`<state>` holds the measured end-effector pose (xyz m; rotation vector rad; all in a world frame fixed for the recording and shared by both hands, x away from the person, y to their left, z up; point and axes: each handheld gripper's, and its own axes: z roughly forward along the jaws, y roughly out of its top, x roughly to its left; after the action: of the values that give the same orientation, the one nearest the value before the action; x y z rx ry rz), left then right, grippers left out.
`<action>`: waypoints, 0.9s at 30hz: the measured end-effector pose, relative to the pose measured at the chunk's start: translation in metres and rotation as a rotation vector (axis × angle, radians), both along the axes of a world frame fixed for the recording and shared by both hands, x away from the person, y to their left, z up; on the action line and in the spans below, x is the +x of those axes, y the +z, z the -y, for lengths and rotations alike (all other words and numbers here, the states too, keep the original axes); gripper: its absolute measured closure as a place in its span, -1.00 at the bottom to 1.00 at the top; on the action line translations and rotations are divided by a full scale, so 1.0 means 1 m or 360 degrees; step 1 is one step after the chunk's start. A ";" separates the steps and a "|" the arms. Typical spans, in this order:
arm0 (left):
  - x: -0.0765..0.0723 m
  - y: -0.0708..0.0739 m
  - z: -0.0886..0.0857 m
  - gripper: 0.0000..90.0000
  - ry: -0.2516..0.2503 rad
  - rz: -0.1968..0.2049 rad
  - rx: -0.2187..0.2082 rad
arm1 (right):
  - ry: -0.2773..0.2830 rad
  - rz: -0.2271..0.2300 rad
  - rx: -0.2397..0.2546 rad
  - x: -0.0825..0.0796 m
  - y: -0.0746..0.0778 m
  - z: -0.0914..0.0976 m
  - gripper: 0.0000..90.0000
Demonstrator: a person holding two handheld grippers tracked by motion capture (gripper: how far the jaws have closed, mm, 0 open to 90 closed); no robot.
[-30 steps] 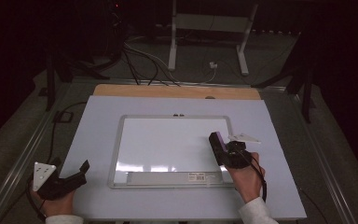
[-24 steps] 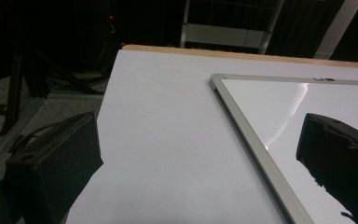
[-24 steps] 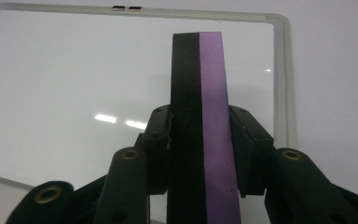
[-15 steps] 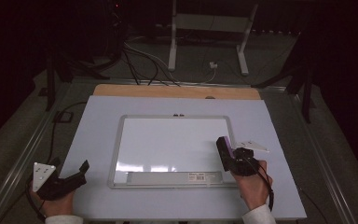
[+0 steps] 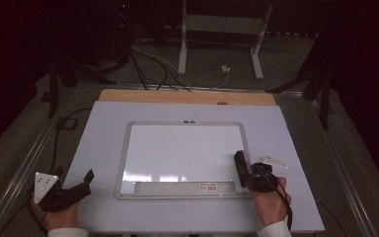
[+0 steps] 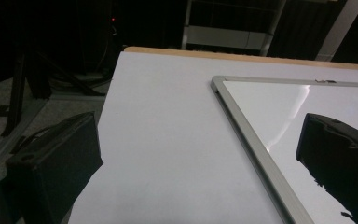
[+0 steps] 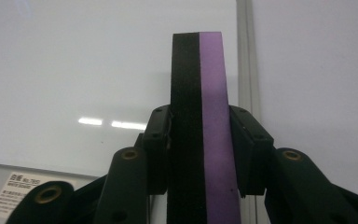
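Observation:
A whiteboard (image 5: 182, 148) with a silver frame lies flat in the middle of the table. My right gripper (image 5: 244, 174) sits at the board's front right corner, shut on an eraser (image 5: 240, 166) with one black and one purple layer. In the right gripper view the eraser (image 7: 200, 93) stands on edge between the pads (image 7: 249, 149), over the whiteboard (image 7: 74, 70) near its right frame. My left gripper (image 5: 81, 185) rests at the table's front left, away from the board. In the left gripper view my left gripper (image 6: 196, 163) is open with nothing between its jaws, and the whiteboard (image 6: 279, 107) shows at the right.
The board lies on a pale table top (image 5: 103, 138) with a wooden strip (image 5: 187, 96) along its far edge. Beyond the table are a white stand (image 5: 182, 44) and cables (image 5: 148, 64) on the floor. Metal rails (image 5: 24, 163) run along both sides.
My right gripper has carried the eraser to the right and toward the front, from over the board's surface to its right edge. The left gripper has stayed put.

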<state>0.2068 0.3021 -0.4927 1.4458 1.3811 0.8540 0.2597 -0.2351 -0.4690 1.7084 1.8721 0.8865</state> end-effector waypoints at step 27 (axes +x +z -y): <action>0.000 0.000 -0.001 -0.99 -0.0002 0.0003 -0.0007 | -0.0093 -0.0041 -0.0053 -0.005 -0.015 0.000 0.39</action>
<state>0.2066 0.3028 -0.4927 1.4421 1.3800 0.8507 0.2544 -0.2346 -0.4838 1.7527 1.8337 0.8097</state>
